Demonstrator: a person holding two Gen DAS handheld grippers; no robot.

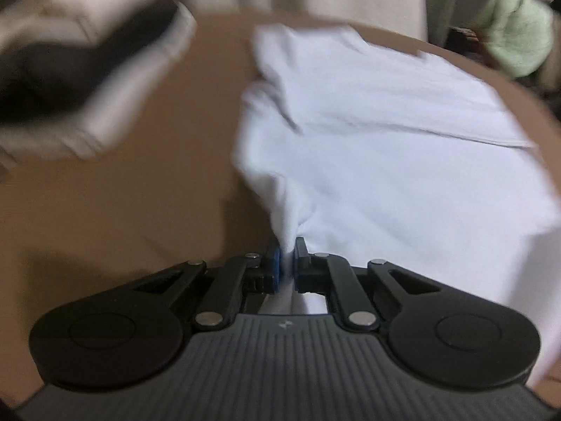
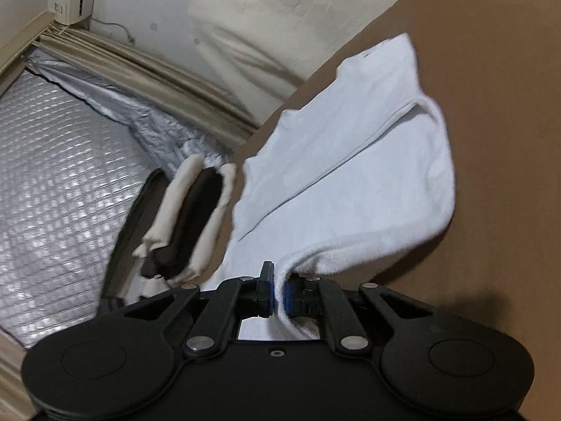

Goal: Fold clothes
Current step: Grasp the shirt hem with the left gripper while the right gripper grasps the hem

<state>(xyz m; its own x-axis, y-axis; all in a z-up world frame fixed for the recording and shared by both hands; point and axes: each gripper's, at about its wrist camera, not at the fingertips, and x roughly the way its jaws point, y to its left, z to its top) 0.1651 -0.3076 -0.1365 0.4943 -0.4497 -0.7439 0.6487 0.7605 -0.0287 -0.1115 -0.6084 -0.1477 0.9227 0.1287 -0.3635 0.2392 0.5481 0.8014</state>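
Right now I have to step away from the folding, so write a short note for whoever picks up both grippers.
Left gripper: jaws shut on the near edge of the white shirt.
Right gripper: jaws shut on another edge of the same shirt, lifting it off the brown table.
A folded stack of cream and dark clothes sits at the table's far left.
Done: both edges gripped, shirt partly raised.
Left: carry the held edge over, lay it flat, release, probably add the shirt to the stack.
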